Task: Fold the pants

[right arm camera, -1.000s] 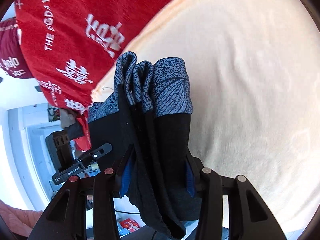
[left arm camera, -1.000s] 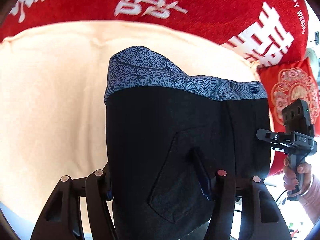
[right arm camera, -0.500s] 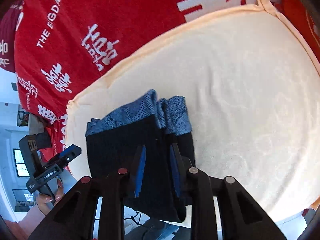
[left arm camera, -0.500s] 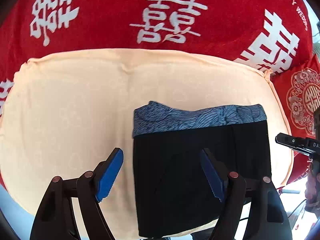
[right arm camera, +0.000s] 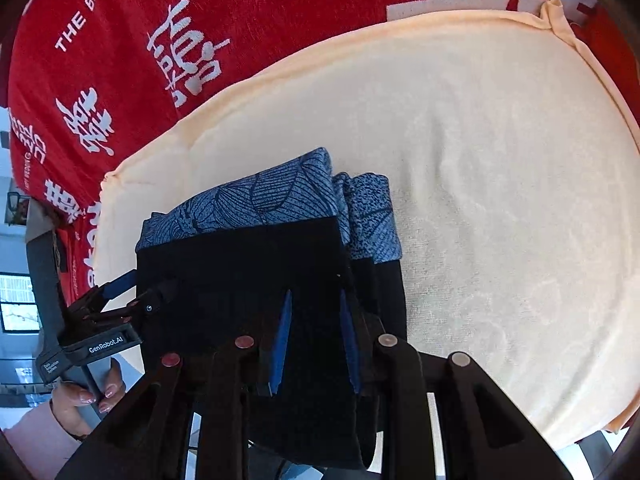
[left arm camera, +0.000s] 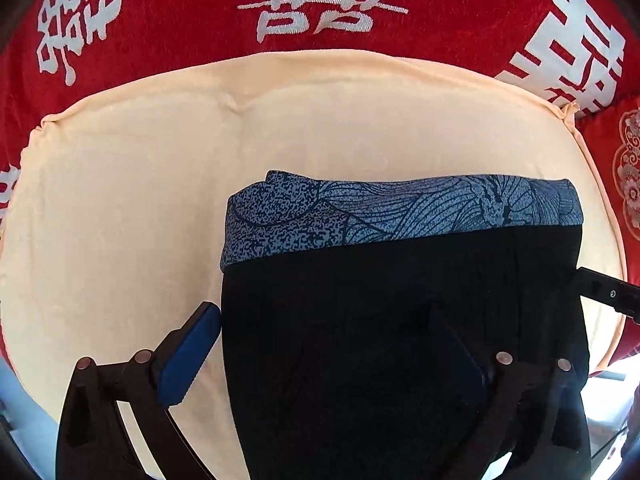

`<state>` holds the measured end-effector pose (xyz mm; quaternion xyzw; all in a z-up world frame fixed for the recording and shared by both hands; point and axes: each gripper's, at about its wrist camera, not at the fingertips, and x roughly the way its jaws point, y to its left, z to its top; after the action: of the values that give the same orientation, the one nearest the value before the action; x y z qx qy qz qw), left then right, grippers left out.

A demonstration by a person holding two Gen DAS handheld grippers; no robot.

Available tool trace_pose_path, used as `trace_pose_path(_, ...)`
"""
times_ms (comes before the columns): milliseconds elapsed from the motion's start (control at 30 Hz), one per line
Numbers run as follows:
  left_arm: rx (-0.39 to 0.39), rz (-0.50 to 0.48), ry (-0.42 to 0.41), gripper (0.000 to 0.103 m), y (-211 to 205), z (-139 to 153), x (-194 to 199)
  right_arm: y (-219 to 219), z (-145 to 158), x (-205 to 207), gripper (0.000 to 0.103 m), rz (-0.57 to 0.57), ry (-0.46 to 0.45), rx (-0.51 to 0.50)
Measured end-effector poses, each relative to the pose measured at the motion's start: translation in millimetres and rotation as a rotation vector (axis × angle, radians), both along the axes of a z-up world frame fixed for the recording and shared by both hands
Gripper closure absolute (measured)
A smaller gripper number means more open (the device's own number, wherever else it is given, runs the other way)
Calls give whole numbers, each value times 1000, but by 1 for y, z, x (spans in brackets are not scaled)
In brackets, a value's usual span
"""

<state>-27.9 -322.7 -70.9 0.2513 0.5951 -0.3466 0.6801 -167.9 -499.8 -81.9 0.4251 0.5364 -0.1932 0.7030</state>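
The folded black pants (left arm camera: pixel 392 312) with a blue patterned waistband (left arm camera: pixel 392 208) lie on the cream cushion (left arm camera: pixel 120 200). My left gripper (left arm camera: pixel 336 344) is open, its left pad (left arm camera: pixel 188 356) beside the pants' left edge, the right finger over the dark cloth. In the right wrist view the pants (right arm camera: pixel 248 264) lie stacked in layers. My right gripper (right arm camera: pixel 316 340) is nearly closed, its blue pads (right arm camera: pixel 282 340) pressed on a fold of black cloth. The left gripper's fingers (right arm camera: pixel 120 292) show at the pants' left edge there.
A red cloth with white characters (left arm camera: pixel 320 8) covers the sofa back behind the cushion. The cushion's front edge (right arm camera: pixel 624 412) drops off at the lower right. A red patterned pillow (left arm camera: pixel 628 184) stands at the far right.
The pants were lowered from a lifted hold onto the cushion. My left gripper opened and let go. My right gripper narrowed and stays on the cloth.
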Motion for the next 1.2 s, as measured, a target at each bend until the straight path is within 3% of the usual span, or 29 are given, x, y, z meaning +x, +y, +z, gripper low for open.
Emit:
trace_pose_path(33, 11, -5, -9, 0, -1, 3, -3, 1, 1, -3, 45, -10, 15, -2)
trace_pose_path(67, 23, -12, -20, 0, 2, 7, -6, 3, 3, -9, 40, -23, 15, 1)
trace_pose_path(200, 58, -41, -36, 0, 22, 22, -18, 18, 11, -26, 37, -46, 41, 3)
trace_pose_path(333, 67, -61, -20, 0, 39, 39, -34, 42, 26, -41, 27, -54, 71, -16)
trace_pose_path(467, 61, -94, -74, 0, 52, 68, -55, 69, 52, -46, 20, -36, 80, -80)
trace_pose_path(600, 62, -117, -77, 0, 64, 93, -69, 93, 78, -47, 0, -27, 90, -162)
trace_pose_path(800, 51, -110, -87, 0, 82, 129, -76, 119, 117, -44, 0, -48, 91, -169)
trace_pose_path(1200, -7, -97, -113, 0, 118, 179, -78, 156, 164, -34, 0, -53, 117, -186)
